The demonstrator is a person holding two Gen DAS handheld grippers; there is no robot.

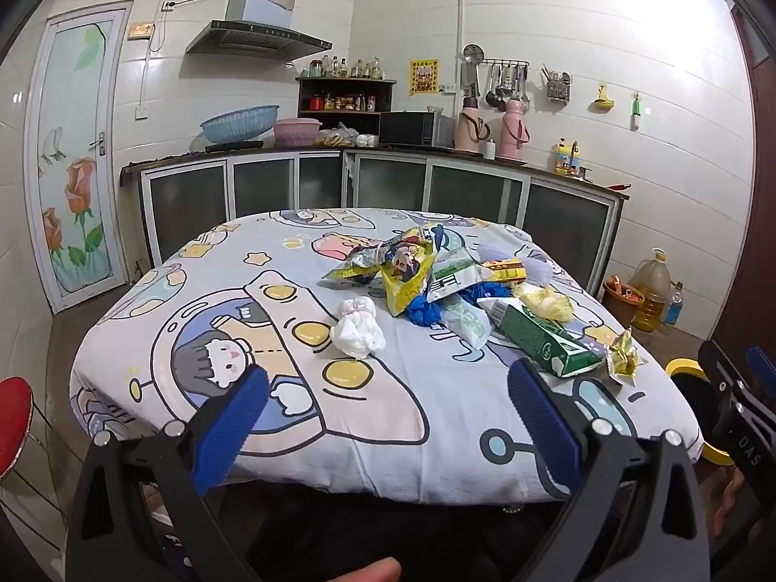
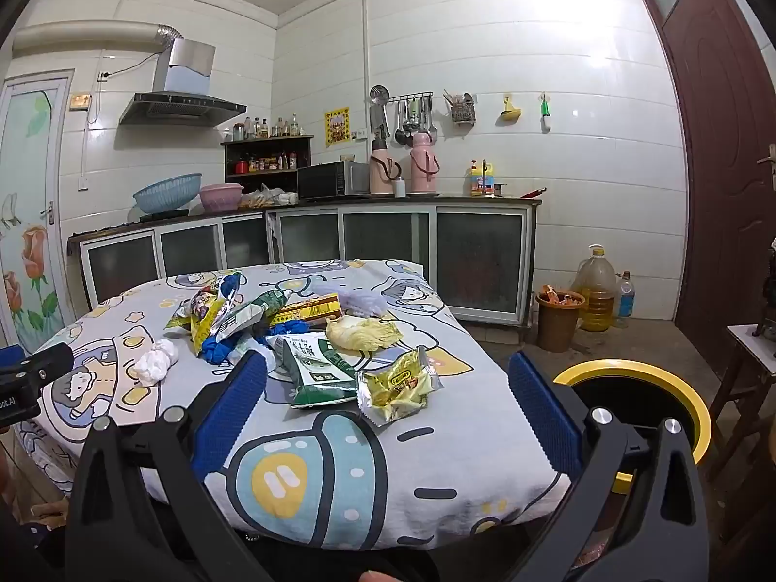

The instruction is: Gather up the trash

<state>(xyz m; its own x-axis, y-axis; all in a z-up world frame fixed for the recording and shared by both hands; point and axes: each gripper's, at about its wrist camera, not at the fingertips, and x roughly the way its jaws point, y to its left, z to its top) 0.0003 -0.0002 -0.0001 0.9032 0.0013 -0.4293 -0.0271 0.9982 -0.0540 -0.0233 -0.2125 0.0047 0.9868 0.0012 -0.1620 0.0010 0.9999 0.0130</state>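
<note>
- Both our grippers, left gripper (image 1: 388, 402) and right gripper (image 2: 388, 397), hang wide apart, empty, over the table's near edge (image 1: 388, 475).
- We see the trash pile (image 1: 451, 286) ahead, untouched; the yellow-rimmed bin (image 2: 679, 388) stands right of the table.

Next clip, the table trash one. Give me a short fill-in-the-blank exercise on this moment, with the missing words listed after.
1. Both the left gripper and the right gripper have their jaws ____ with nothing between them.
2. The crumpled white tissue wad lies on the cartoon-print tablecloth, ____ from the main heap of wrappers.
3. The round black bin with a ____ rim stands on the floor beside the table.
4. The green and white carton lies ____ on the cloth.

Missing words: open; apart; yellow; flat
</note>
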